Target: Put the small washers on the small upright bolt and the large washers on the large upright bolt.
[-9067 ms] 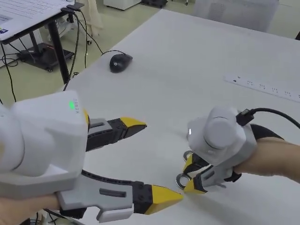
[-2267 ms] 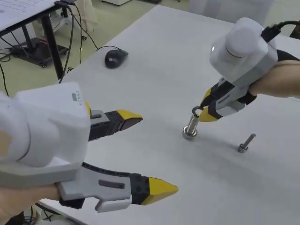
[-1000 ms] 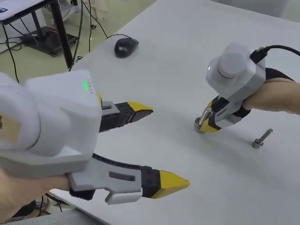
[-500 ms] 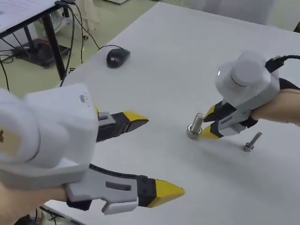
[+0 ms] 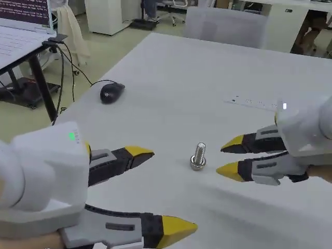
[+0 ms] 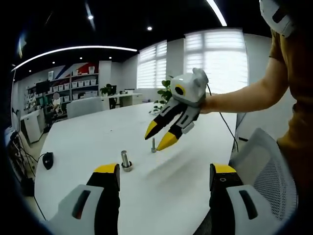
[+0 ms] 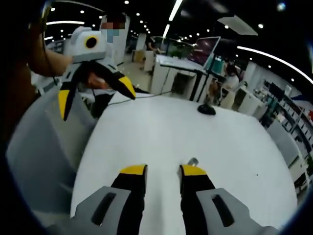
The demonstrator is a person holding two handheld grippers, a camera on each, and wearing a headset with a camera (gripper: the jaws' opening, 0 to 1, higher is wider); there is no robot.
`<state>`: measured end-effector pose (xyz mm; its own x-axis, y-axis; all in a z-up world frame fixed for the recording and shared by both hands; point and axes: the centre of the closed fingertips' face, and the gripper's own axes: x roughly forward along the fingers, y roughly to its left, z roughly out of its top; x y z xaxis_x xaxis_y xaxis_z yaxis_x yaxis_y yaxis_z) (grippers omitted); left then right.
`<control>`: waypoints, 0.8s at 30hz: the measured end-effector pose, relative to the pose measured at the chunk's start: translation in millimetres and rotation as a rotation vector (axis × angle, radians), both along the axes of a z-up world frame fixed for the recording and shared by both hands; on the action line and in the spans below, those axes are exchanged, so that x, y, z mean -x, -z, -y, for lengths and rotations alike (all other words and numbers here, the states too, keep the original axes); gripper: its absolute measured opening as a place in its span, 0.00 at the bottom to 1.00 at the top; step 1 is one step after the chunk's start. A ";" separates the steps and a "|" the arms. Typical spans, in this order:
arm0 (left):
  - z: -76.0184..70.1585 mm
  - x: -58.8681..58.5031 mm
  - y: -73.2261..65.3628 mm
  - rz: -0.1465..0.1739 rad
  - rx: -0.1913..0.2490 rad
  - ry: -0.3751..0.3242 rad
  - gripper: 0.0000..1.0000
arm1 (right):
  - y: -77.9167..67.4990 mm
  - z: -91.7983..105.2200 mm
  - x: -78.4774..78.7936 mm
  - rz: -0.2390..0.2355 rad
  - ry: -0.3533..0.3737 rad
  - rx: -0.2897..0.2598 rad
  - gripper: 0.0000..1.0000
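Note:
The large bolt (image 5: 198,155) stands upright on the white table (image 5: 171,78), with a metal ring around its foot. My right gripper (image 5: 228,157) hovers just to its right, open and empty, yellow tips pointing at it. My left gripper (image 5: 163,190) is at the lower left, open wide and empty. In the left gripper view the large bolt (image 6: 125,160) stands ahead between my left gripper's (image 6: 165,171) jaws; the small bolt (image 6: 153,145) is upright behind it, below the right gripper (image 6: 159,137). In the right gripper view the bolt's top (image 7: 192,161) peeks beside my right gripper (image 7: 164,171).
A black mouse (image 5: 111,92) lies near the table's left edge. A white power strip (image 5: 254,102) lies at the far right. A laptop on a stand (image 5: 21,26) is off the table to the left, and a chair (image 5: 223,26) stands behind the far edge.
My right gripper has drawn back to the right, away from the large bolt, with its jaws wider apart and nothing in them. The head view has shifted. The left gripper stays open.

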<state>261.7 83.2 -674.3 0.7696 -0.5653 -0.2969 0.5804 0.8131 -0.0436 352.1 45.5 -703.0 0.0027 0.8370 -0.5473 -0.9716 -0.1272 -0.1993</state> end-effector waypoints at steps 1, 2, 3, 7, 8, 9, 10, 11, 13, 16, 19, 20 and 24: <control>1.6 0.8 -0.1 -0.002 -0.003 0.005 0.74 | -1.1 2.2 3.8 -0.018 0.002 -0.008 0.27; 3.2 1.6 -0.7 -0.001 -0.004 0.011 0.74 | -2.2 7.9 12.3 -0.054 0.009 -0.020 0.27; 4.9 2.6 -1.6 0.001 -0.003 0.018 0.74 | -3.1 12.1 16.9 -0.057 0.005 -0.028 0.27; 10.7 5.2 -5.5 0.009 0.021 0.036 0.74 | -4.7 27.3 39.7 -0.153 0.034 -0.110 0.30; 12.4 6.4 -6.7 0.012 0.024 0.042 0.74 | -3.6 32.1 43.2 -0.159 0.045 -0.128 0.30; 14.8 7.8 -8.7 0.017 0.031 0.050 0.74 | -2.7 35.7 45.1 -0.167 0.058 -0.139 0.31; 16.7 8.8 -10.4 0.020 0.039 0.056 0.74 | -1.8 39.0 47.9 -0.179 0.065 -0.148 0.31; 18.7 9.8 -12.4 0.022 0.050 0.062 0.74 | -2.3 43.2 53.3 -0.214 0.080 -0.176 0.32; 21.8 11.0 -15.0 0.024 0.057 0.072 0.74 | -1.6 52.6 57.6 -0.227 0.108 -0.208 0.35; 27.4 12.3 -19.6 0.029 0.063 0.089 0.74 | 2.8 67.8 63.6 -0.245 0.154 -0.215 0.38; 32.5 15.5 -21.9 0.031 0.070 0.113 0.75 | 3.2 81.9 69.7 -0.264 0.186 -0.220 0.42; 33.7 17.2 -21.6 0.027 0.067 0.119 0.75 | 1.5 87.7 69.9 -0.274 0.210 -0.233 0.43; 34.3 21.2 -19.4 0.017 0.059 0.135 0.75 | -0.8 109.2 64.8 -0.283 0.291 -0.264 0.45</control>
<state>240.5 48.9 -654.9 0.6901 -0.6801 -0.2475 0.6854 0.7240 -0.0784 287.3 -63.7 -702.1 0.1386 0.9340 -0.3294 -0.9802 0.1768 0.0890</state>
